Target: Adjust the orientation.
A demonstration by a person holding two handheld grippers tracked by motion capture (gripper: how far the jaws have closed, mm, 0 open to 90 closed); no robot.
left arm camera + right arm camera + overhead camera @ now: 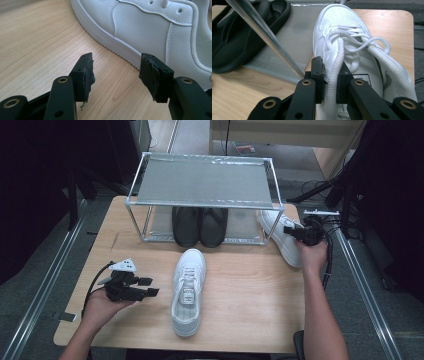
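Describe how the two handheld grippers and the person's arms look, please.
Both the left gripper and the right gripper are black, with two flat-linked jaws, brass-coloured rivets and worn dark pads. The left carries a grey three-cornered plate. A black cable trails from each. The forearms are bare, without sleeves.

You are in a lab-type recording bay: a wooden table (240,315) between floor rails (40,295), loose cabling (320,187), dark equipment stands (350,195).

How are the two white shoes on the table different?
The middle white shoe lies in the open on the table, toe toward the rack; the right white shoe sits at the rack's corner. The right gripper pinches the right white shoe's collar, while the left gripper stays open beside the middle one. Both are white lace-ups.
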